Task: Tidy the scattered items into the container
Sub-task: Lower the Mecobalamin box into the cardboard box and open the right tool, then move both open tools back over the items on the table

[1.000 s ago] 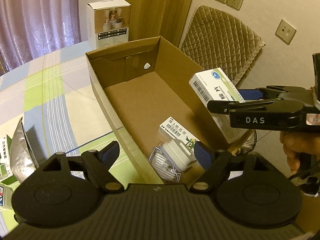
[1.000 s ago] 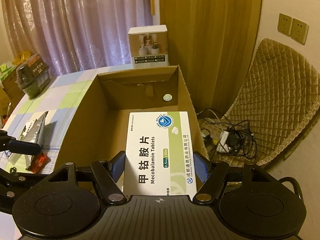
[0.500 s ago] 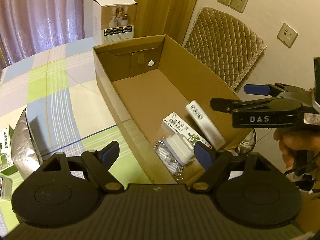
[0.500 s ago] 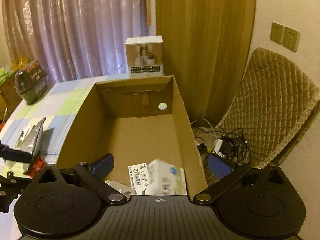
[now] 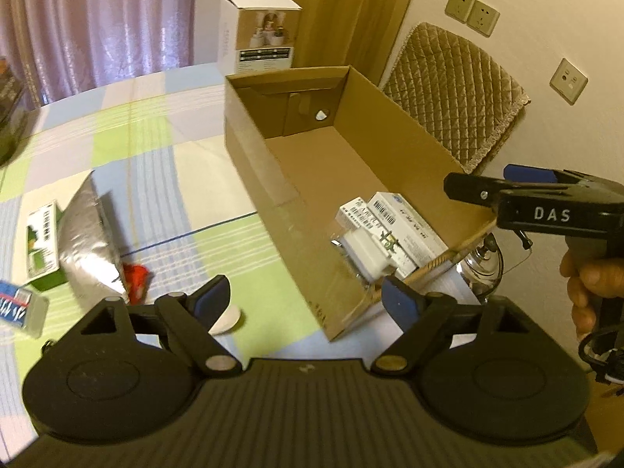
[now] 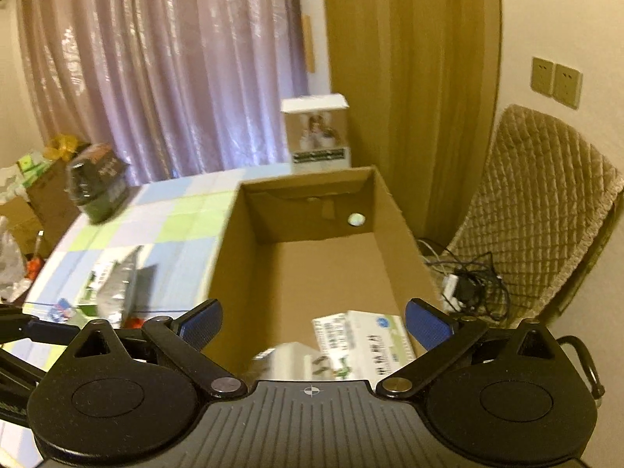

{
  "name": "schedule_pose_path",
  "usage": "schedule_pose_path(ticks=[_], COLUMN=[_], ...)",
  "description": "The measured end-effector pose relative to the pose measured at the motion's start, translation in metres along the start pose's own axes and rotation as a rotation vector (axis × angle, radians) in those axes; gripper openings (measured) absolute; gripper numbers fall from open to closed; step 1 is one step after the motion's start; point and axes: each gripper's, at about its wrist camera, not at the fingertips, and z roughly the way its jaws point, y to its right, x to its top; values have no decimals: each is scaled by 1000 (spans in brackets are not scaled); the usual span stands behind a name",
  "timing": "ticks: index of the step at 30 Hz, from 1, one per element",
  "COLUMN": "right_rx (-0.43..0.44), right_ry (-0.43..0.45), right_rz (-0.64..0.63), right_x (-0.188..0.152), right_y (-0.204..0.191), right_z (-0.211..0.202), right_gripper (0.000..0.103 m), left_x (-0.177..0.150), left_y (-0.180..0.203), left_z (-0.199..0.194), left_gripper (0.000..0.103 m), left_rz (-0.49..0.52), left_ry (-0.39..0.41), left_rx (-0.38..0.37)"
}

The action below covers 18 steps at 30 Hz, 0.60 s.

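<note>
From the left wrist camera we see our left gripper (image 5: 304, 298) with its jaws opening and nothing between them, hanging over the checked tablecloth (image 5: 163, 179) at the near corner of the cardboard box (image 5: 253, 156). Inside the box, toward 4 o'clock, lie the white medicine boxes (image 5: 405, 226) and a small white bottle (image 5: 364, 247). A silver foil pouch (image 5: 87, 241), a green carton (image 5: 43, 245) and a red packet (image 5: 136, 275) lie out on the cloth at 9 o'clock. Our right gripper (image 5: 474, 183) enters at 3 o'clock.

From the right wrist camera, our right gripper (image 6: 314, 319) stands wide apart and empty above the box (image 6: 234, 257); the medicine boxes (image 6: 374, 343) rest on its floor at 6 o'clock.
</note>
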Motion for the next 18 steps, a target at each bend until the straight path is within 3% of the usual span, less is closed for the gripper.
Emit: schedule_pose_path(ticks=[10,18], right_rx=[54,109], right_ry=[16,2], right_rz=[-43,-43], right_x=[-13,-34], right_y=[-49,-84], right_z=[-38,-55], right_gripper=[103,103], left_x=[-36,-76], left_y=[-17,-49], left_z=[-53,-99], left_gripper=[102,102], left_rz=[-11,-91], left_ry=[19,32], left_rx=[102,174])
